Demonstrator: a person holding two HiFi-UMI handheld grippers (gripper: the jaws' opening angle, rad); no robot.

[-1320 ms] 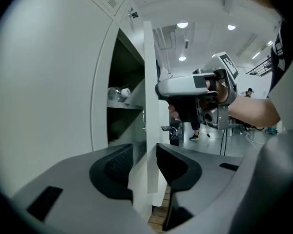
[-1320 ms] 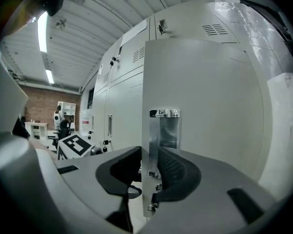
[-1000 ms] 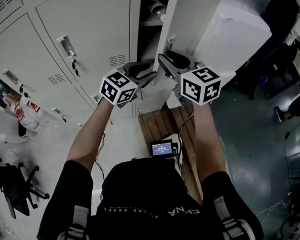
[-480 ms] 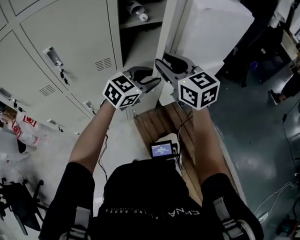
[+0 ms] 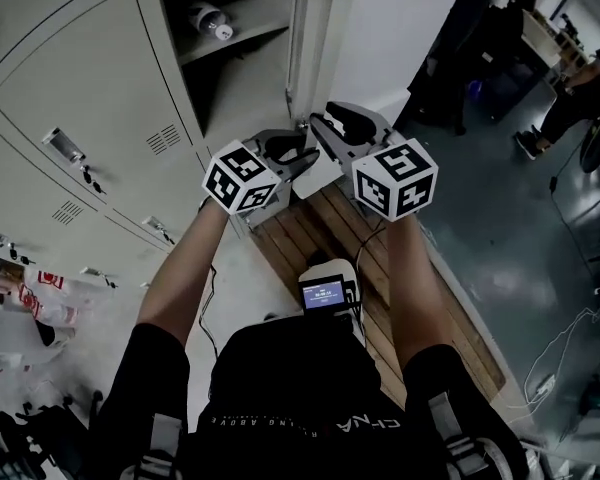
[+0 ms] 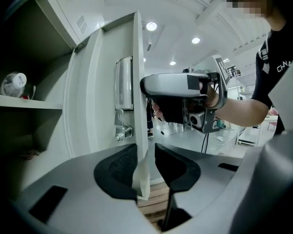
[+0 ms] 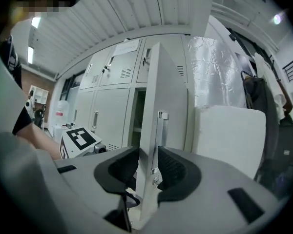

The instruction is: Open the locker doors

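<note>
The grey locker door (image 5: 315, 68) stands swung open, and its free edge runs between the jaws of both grippers. My left gripper (image 5: 292, 155) straddles the door edge (image 6: 139, 130) low down. Its jaws are closing, the left pad lies against the sheet and a gap shows on the right. My right gripper (image 5: 330, 126) straddles the same door (image 7: 166, 106) from the other side near the latch (image 7: 162, 116). Its jaws are opening, with the door between them and its pads just off the metal. Each gripper's cube shows in the other's view.
The open compartment has a shelf with a white round object (image 5: 208, 20) on it. Closed locker doors (image 5: 80, 98) fill the left. A large white board (image 5: 395, 28) stands right of the door, foil (image 7: 219, 77) behind it. A wooden pallet (image 5: 380, 258) lies below. A person (image 5: 570, 98) stands at far right.
The door has swung further out and more of the locker's inside shows. Both grippers have stayed at the door's edge and moved with it.
</note>
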